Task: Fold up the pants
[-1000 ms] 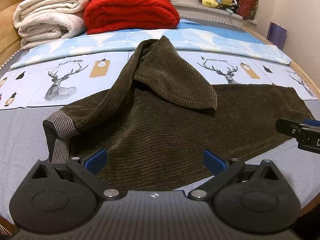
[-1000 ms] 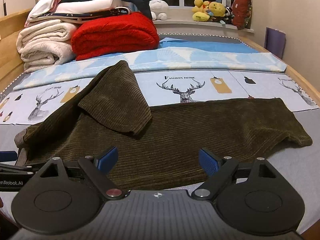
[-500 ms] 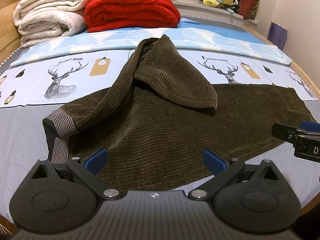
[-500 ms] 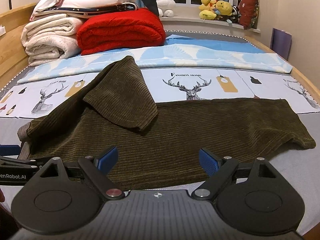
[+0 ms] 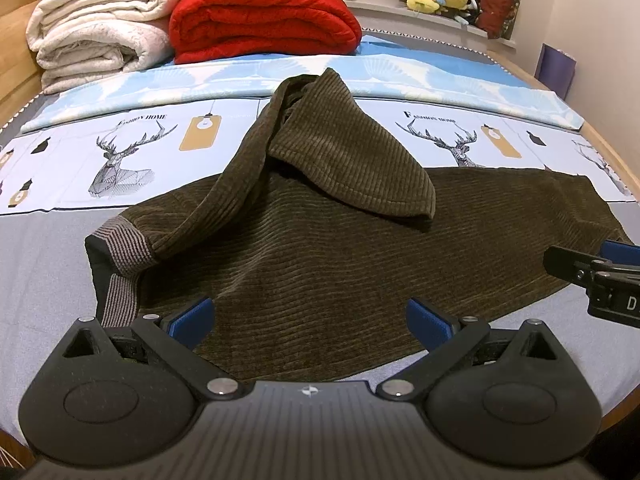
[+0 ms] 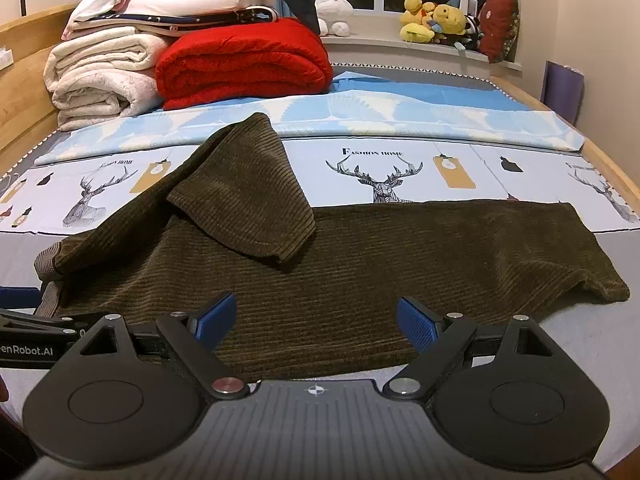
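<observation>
Both grippers (image 5: pixel 308 316) (image 6: pixel 316 316) hovering, jaws apart | pants (image 5: pixel 320 272) lying half-folded (one leg flopped back) | next: grabbing near hem

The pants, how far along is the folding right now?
Barely started. The pants lie spread across the bed, with one leg flopped back over the other. Nothing is in hand: left gripper and right gripper are open at the near edge. All folds remain.
</observation>
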The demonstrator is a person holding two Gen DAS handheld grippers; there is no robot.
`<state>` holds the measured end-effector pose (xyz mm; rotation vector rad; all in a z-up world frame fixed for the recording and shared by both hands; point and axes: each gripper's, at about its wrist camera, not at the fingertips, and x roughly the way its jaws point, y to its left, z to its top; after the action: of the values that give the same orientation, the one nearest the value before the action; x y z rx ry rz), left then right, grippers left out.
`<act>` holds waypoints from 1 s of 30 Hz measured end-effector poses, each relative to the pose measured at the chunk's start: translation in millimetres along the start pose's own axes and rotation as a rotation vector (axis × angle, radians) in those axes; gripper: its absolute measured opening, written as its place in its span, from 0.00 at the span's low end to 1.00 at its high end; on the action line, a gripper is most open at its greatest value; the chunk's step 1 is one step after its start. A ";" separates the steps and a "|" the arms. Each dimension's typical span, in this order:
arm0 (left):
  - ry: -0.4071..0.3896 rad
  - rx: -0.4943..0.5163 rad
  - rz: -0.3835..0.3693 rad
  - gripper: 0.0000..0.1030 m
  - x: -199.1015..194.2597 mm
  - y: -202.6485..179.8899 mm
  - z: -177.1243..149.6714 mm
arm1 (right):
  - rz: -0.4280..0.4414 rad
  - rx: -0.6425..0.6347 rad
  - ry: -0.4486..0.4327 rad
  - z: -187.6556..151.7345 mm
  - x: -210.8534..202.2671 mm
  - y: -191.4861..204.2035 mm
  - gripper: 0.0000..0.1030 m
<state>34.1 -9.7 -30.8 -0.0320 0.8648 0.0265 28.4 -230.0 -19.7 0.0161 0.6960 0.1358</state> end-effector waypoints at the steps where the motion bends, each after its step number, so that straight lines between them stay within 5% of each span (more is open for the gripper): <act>1: 0.000 0.000 0.000 0.99 -0.2 0.1 0.0 | 0.000 -0.001 -0.002 0.2 -0.3 0.5 0.84; 30: -0.005 0.007 -0.008 0.99 -0.2 0.1 -0.4 | -0.004 0.003 -0.014 -1.0 2.3 2.6 0.77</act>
<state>33.6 -9.6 -30.9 -0.0287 0.8601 0.0165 29.2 -227.2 -21.7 0.0181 0.6825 0.1309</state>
